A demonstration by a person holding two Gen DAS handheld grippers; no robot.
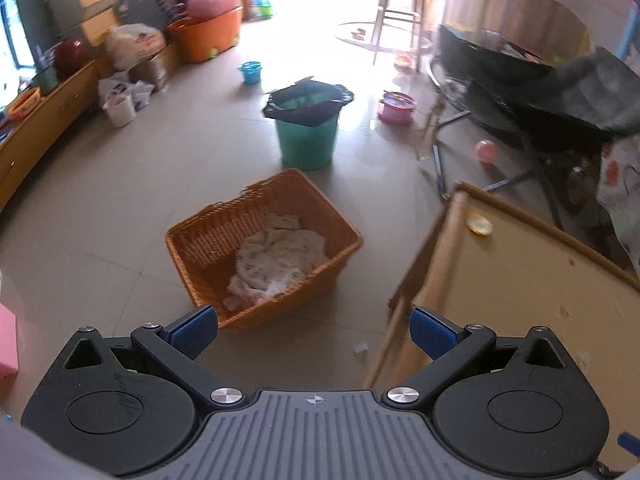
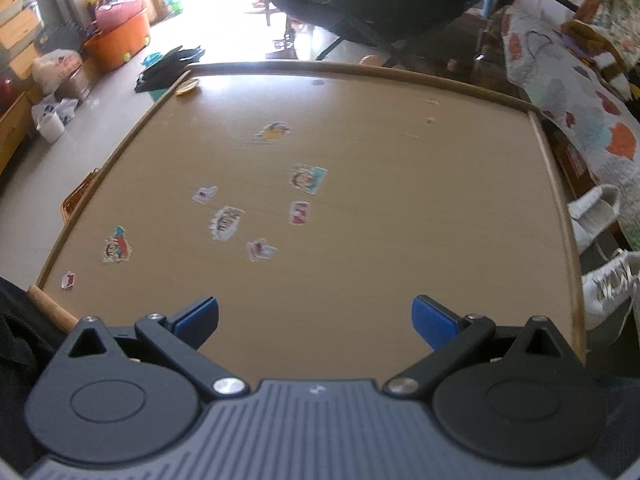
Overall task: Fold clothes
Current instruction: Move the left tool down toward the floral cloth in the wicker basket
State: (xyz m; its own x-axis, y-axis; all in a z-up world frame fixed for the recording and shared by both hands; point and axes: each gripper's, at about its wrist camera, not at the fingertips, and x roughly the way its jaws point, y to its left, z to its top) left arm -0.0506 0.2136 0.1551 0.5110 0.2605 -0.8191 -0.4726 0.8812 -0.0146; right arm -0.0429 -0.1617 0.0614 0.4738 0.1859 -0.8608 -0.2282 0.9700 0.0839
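An orange wicker basket [image 1: 200, 236] stands on the tiled floor, left of the low wooden table [image 1: 520, 280]. A crumpled white patterned garment [image 1: 280, 256] lies inside it. My left gripper [image 1: 314, 330] hovers above the floor just in front of the basket, open, nothing between its blue pads. In the right wrist view my right gripper [image 2: 314, 320] is open over the near edge of the table [image 2: 380, 240], whose brown top carries several stickers [image 2: 306, 178] and no cloth. A corner of the basket [image 2: 78, 196] peeks out at the table's left edge.
A green bin with a black liner [image 1: 306, 132] stands behind the basket. A black folding chair [image 1: 520, 80] and a patterned blanket [image 2: 568, 104] lie to the right. White shoes [image 2: 604, 280] sit by the table's right side. Tubs and boxes line the left wall.
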